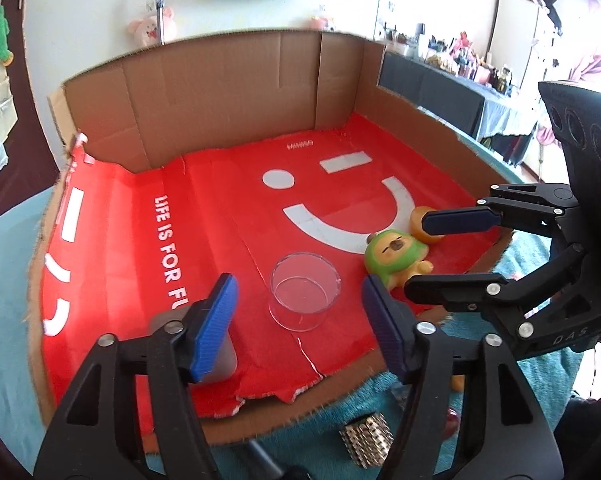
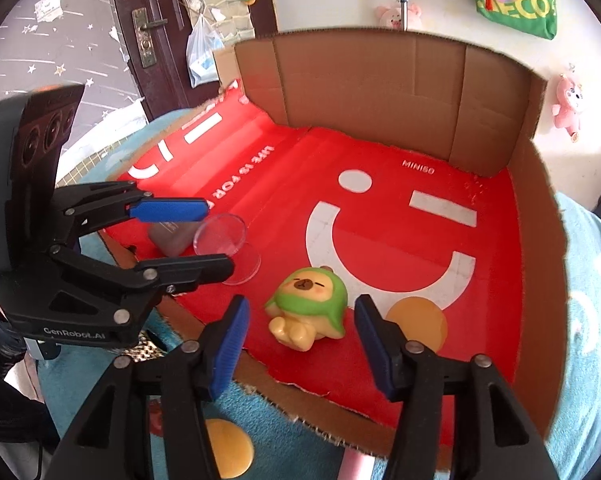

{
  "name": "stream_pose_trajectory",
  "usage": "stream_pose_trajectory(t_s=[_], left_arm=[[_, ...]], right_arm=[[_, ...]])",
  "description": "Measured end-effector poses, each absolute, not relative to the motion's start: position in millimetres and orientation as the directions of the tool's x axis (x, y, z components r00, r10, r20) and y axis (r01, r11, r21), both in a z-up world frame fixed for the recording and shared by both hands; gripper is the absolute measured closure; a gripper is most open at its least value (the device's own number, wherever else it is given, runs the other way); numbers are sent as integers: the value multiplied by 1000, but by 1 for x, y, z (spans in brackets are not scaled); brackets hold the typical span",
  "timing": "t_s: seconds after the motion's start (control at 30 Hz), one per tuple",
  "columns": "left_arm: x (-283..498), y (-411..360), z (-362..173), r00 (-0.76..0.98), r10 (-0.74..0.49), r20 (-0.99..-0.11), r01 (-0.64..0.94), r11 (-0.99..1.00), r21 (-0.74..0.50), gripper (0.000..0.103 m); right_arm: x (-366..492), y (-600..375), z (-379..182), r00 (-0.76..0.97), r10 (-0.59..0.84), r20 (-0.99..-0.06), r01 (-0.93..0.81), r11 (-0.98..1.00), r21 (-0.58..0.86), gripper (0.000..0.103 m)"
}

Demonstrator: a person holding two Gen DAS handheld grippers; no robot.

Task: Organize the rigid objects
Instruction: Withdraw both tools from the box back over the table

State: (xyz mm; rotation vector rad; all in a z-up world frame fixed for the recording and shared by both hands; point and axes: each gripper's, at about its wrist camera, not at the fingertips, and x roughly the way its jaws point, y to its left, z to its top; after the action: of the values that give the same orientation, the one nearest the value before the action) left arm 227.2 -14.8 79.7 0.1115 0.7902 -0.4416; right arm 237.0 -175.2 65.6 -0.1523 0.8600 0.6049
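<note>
Now both spread wide, left gripper (image 1: pixel 296 320) around clear cup (image 1: pixel 304 292), right gripper (image 2: pixel 300 340) flanking capybara toy (image 2: pixel 308 308), empty.

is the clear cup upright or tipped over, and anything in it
Upright and empty. The clear cup stands on its base on the red sheet with its round mouth facing up, and the red shows straight through it.

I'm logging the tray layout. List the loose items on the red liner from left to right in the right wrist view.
Grey rounded block → clear plastic cup lying on its side → yellow capybara figurine in a green hood → flat orange disc.
</note>
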Motion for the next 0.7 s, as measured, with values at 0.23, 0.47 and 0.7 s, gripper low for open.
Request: stream_pose_trajectory(t_s=[0.23, 0.47, 0.7], left_arm=[[188, -3, 104, 696, -347, -629, 386, 919, -81, 28], [140, 8, 132, 778, -357, -517, 362, 927, -96, 21], [96, 17, 145, 855, -280, -438, 285, 957, -56, 16]], right_arm=[[207, -186, 98, 575, 455, -680, -524, 843, 120, 33], [160, -195, 128, 662, 458, -593, -491, 863, 119, 21], [110, -198, 144, 746, 420, -517, -445, 892, 83, 5]])
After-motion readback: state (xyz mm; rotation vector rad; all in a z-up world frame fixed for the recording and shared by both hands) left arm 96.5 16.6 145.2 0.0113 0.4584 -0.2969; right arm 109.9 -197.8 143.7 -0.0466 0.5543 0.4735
